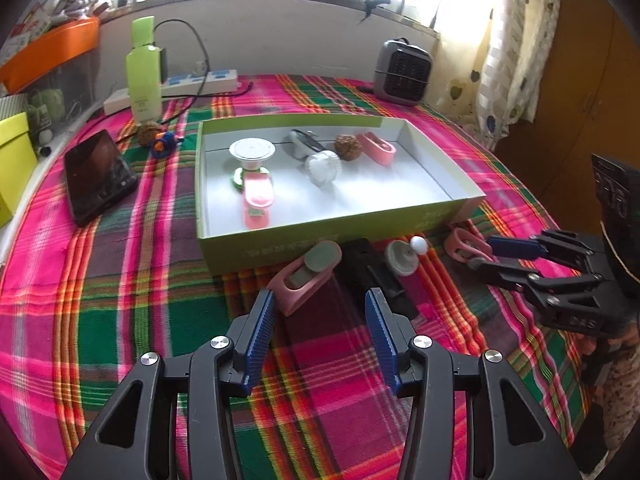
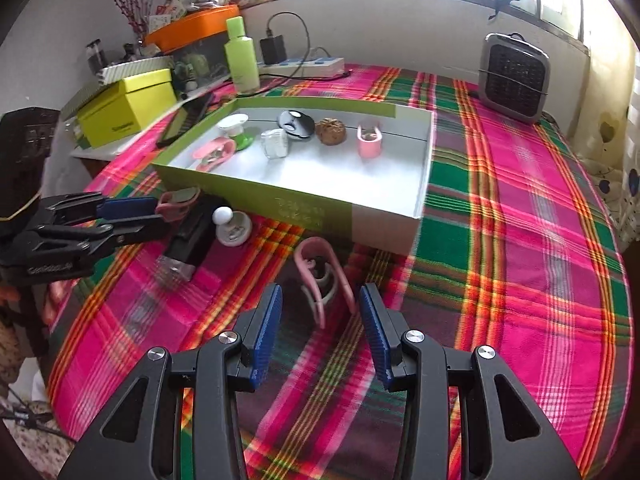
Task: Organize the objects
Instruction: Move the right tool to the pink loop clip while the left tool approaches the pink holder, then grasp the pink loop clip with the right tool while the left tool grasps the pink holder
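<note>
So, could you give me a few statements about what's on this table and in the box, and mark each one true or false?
1. The green box already has several small things lying in it. True.
2. A walnut lies inside the box. True.
3. The left gripper is clamping the pink clip. False: its fingers stand apart, and the clip lies on the cloth just ahead of them.
4. The black phone lies in the box. False: it lies on the plaid cloth beside the box.
5. The right gripper points at a pink clip on the cloth outside the box. True.
</note>
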Demonstrator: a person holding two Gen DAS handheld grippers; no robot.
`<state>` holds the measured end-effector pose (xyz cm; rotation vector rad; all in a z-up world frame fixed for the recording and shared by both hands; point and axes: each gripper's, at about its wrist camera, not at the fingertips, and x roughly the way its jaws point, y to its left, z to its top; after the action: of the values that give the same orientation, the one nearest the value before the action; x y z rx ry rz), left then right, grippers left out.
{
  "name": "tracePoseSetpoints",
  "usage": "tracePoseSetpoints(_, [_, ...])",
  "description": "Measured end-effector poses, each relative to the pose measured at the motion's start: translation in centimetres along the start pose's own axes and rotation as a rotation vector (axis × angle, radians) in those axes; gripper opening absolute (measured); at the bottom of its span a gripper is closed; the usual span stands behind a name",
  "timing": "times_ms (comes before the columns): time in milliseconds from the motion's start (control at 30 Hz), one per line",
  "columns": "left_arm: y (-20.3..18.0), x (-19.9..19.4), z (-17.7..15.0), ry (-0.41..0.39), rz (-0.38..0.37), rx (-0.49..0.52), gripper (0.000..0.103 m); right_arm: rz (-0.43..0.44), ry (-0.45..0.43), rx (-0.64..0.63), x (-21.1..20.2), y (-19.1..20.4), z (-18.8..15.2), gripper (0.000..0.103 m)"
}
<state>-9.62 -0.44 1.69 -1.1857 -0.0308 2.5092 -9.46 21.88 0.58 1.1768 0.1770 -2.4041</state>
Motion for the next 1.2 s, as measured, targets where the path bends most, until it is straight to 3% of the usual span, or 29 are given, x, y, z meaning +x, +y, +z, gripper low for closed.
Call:
tracePoseSetpoints(467, [0.2,1.5,0.9,0.022,0.077,0.055,0.045,-0.091,0.011,-0.024,1.4,0.5,0.7,0.042])
tracePoseSetpoints(967, [-0.1,2.3,1.2,0.028,0.082,0.059,0.045,-0.110,0.008,-0.012,1.7,0.7,1.1,0.042])
tracePoseSetpoints(1200, [-0.4,2.2,0.9,0.022,0.116,0.055,0.034,-0.100,0.006,-0.017,1.6,1.0,1.1,0.030])
